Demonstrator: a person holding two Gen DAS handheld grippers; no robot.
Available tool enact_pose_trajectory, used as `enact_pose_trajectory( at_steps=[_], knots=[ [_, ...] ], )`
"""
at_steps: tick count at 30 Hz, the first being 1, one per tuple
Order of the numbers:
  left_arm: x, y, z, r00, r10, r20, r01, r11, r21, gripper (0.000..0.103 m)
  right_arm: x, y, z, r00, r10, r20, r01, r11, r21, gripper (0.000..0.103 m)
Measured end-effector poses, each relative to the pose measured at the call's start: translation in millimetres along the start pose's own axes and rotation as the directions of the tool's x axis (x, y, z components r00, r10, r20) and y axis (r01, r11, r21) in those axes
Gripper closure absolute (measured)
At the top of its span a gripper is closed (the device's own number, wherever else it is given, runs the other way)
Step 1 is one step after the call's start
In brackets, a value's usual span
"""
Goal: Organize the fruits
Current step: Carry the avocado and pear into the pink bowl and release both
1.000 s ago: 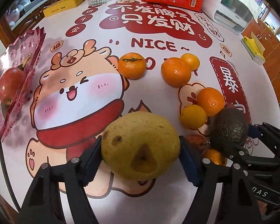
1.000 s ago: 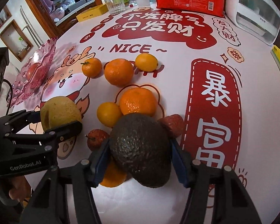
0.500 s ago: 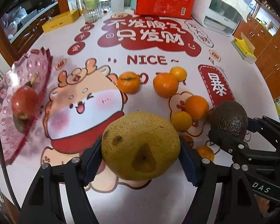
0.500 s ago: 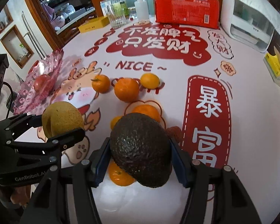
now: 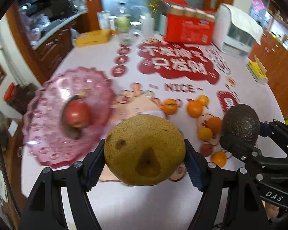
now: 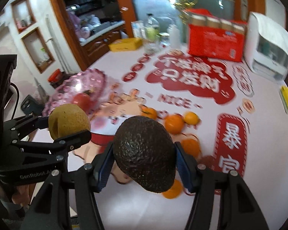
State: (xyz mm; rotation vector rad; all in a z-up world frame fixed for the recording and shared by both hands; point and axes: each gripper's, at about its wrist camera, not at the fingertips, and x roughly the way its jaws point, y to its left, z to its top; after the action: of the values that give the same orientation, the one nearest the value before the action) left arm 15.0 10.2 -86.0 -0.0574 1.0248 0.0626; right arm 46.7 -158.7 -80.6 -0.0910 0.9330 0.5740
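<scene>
My left gripper (image 5: 145, 164) is shut on a yellow-brown pear (image 5: 144, 147) and holds it above the table; the pear also shows in the right wrist view (image 6: 68, 119). My right gripper (image 6: 144, 164) is shut on a dark avocado (image 6: 144, 153), also seen in the left wrist view (image 5: 241, 123). A pink glass fruit plate (image 5: 48, 143) with a red apple (image 5: 76, 113) sits at the table's left, ahead of the pear. Several oranges (image 5: 194, 106) and small red fruits (image 5: 206, 149) lie on the printed tablecloth below the avocado.
At the table's far side stand a red carton (image 5: 189, 29), a white appliance (image 5: 238, 30), a yellow box (image 5: 93, 37) and bottles (image 5: 122, 23). A yellow pack (image 5: 257, 72) lies at the right edge. Wooden cabinets are at the left.
Both grippers have risen and drawn back with their fruits held. The left view has swung left, so the pink plate and apple now sit nearer its middle. The picture is motion-blurred.
</scene>
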Motion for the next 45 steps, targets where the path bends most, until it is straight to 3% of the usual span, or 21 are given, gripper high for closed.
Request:
enact_pose_trajectory(
  at_steps=[7, 11, 22, 28, 38, 42, 45],
  knots=[
    [-27, 82, 6, 0.997, 0.065, 0.051, -0.062, 0.997, -0.047, 0.029, -5, 68, 22, 0.999, 0.012, 0.047, -0.006, 0.993, -0.114, 0.043],
    [-30, 131, 16, 0.995, 0.079, 0.055, -0.077, 0.997, -0.030, 0.029, 8, 106, 38, 0.998, 0.008, 0.055, -0.003, 0.995, -0.098, 0.043],
    [1, 246, 47, 0.998, 0.053, 0.031, -0.055, 0.995, 0.081, 0.029, 97, 200, 66, 0.999, -0.008, -0.047, 0.007, 1.000, -0.021, 0.043],
    [43, 267, 52, 0.999, 0.022, -0.034, -0.017, 0.990, 0.139, 0.029, 140, 226, 65, 0.989, -0.058, -0.137, 0.056, 0.998, -0.020, 0.042],
    [102, 271, 47, 0.993, -0.002, -0.122, 0.026, 0.980, 0.196, 0.029, 183, 247, 62, 0.970, -0.068, -0.232, 0.063, 0.998, -0.025, 0.041],
    [115, 267, 46, 0.991, -0.006, -0.135, 0.036, 0.975, 0.219, 0.029, 178, 248, 64, 0.978, -0.045, -0.205, 0.041, 0.999, -0.022, 0.038],
    [123, 262, 46, 0.987, -0.008, -0.160, 0.044, 0.974, 0.224, 0.028, 168, 248, 66, 0.984, -0.073, -0.165, 0.067, 0.997, -0.043, 0.035]
  ],
)
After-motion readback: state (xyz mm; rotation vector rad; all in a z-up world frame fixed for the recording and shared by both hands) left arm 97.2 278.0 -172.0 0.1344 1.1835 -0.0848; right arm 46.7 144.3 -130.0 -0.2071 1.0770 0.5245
